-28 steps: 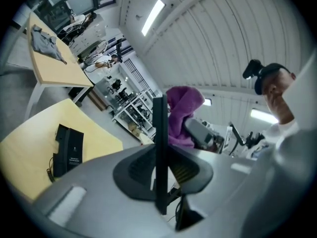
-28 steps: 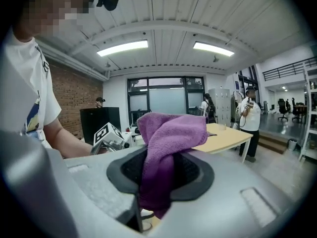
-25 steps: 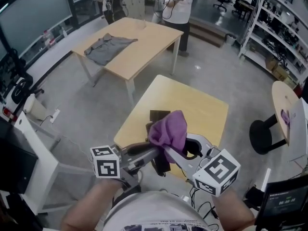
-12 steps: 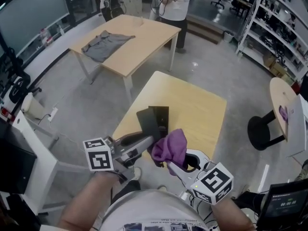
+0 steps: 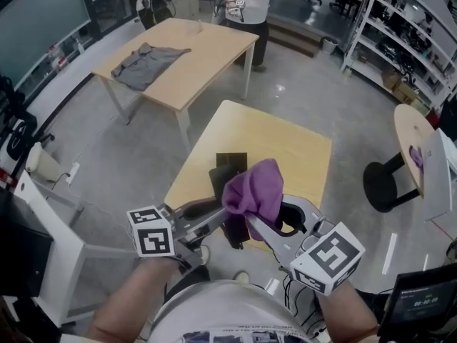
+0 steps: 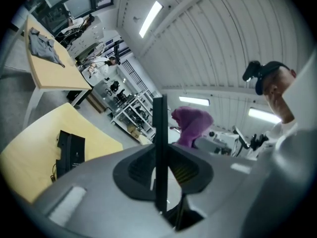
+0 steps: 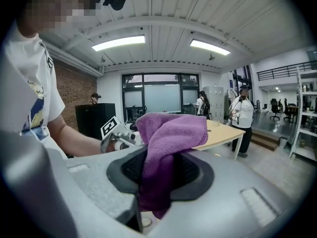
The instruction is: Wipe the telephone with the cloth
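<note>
Not much readable text from where I sit: the cubes on both grippers only carry black-and-white square markers, and the digits on the little display (image 5: 421, 299) in the bottom right corner of the head view are too small for me to make out. Fingers next. The left gripper (image 5: 218, 216) has its jaws clamped on a thin black slab (image 6: 159, 133), which sits dead edge-on in the left gripper view as a dark vertical line between the pads; I honestly can't tell if it's a piece of the phone. The right gripper (image 5: 251, 224) is pinched tight on the purple cloth (image 5: 253, 191); in the right gripper view the cloth bunches up above the jaws and a tail of it hangs down between them. The telephone (image 5: 230, 164) itself is a flat black unit lying near the closer end of the yellow table (image 5: 285, 156), just above the cloth in the head view. Pose-wise, my left forearm comes in from bottom left with the gripper held level, and the right one comes in from bottom right, nose tipped slightly down, so both tips meet at frame centre. The cloth overlaps the top of the slab there, but I can't say whether they actually touch.
</note>
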Demonstrator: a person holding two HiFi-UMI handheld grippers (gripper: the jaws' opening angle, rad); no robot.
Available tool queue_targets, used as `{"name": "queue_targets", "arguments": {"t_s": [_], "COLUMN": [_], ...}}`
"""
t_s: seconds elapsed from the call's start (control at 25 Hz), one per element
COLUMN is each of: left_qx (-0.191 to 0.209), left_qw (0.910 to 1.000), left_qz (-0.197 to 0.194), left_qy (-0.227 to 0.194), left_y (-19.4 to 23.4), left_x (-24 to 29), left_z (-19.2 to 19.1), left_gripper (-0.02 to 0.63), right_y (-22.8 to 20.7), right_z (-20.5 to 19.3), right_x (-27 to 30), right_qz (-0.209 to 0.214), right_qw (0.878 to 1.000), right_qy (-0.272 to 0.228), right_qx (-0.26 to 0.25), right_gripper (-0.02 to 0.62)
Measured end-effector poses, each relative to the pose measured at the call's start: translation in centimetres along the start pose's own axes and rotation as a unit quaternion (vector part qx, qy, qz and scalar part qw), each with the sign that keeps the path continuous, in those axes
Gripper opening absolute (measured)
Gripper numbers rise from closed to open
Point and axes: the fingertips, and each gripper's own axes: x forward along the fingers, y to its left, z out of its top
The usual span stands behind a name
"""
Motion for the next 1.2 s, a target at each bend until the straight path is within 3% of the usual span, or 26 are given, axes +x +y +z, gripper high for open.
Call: {"name": "queue_targets", "arguments": {"t_s": [0.16, 0.56, 0.88, 1.04, 1.2], "left_qx": [0.011, -0.005, -0.013, -0.008, -0.004], "left_qw": [0.9999, 0.9974, 0.9957, 0.9961, 0.9969], "left_qz": [0.005, 0.022, 0.015, 0.005, -0.015], "left_qy": [0.001, -0.068, -0.090, -0.088, -0.077], "left_y": [0.2, 1.8, 2.4, 2.9, 3.0], "left_x": [0.2, -2.5, -4.3, -4.9, -5.5], "left_z": [-0.3, 3.3, 5.5, 5.9, 5.8], "left_gripper": [0.084, 0.084, 0.084, 0.084, 0.084], "right_y": [0.2, 3.4, 4.6, 3.5, 0.7], "right_z": [1.2, -3.2, -5.9, -5.3, -2.0], "right_x": [1.9, 4.4, 4.4, 3.7, 3.3], "right_qz": [0.002, 0.042, 0.054, 0.048, 0.015], "right_qw": [1.000, 0.997, 0.994, 0.995, 0.998], "right_qy": [0.001, 0.052, 0.088, 0.079, 0.042], "right_qx": [0.000, 0.030, 0.045, 0.043, 0.034], "right_gripper": [0.115, 0.115, 0.115, 0.115, 0.115]}}
